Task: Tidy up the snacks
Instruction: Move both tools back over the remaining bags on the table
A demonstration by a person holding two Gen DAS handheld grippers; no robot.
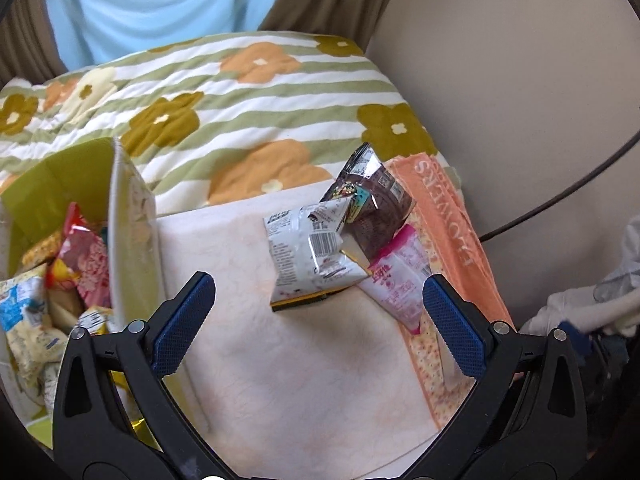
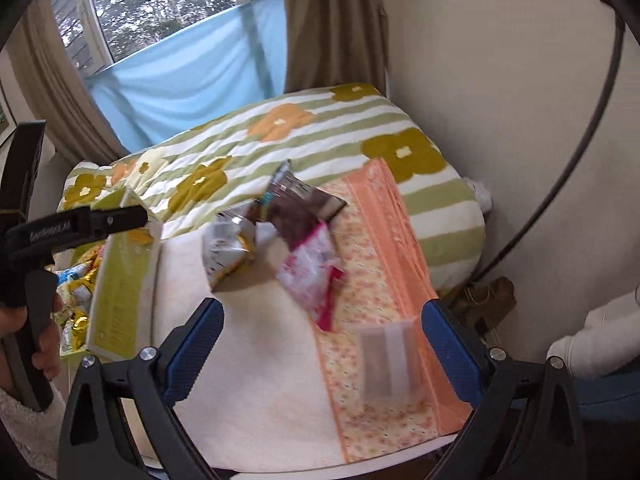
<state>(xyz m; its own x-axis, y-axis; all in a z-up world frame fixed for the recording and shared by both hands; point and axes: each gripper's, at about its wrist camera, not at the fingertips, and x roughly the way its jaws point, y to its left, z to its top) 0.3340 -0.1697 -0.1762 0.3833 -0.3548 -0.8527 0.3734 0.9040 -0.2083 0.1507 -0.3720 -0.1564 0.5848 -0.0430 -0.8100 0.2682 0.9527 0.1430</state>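
Three snack packets lie in a loose pile on the cream cloth: a silver-white one, a dark brown one and a pink one. My left gripper stands open just short of the pile, with nothing between its blue pads. My right gripper is open too. A pale translucent packet, blurred, shows over the orange floral cloth between its fingers, nearer the right finger. The green box at the left holds several packets.
A striped quilt with flowers lies behind the pile. The orange floral cloth runs along the right, beside the wall. A hand holds the left gripper's black frame over the box. A white sleeve shows at the right.
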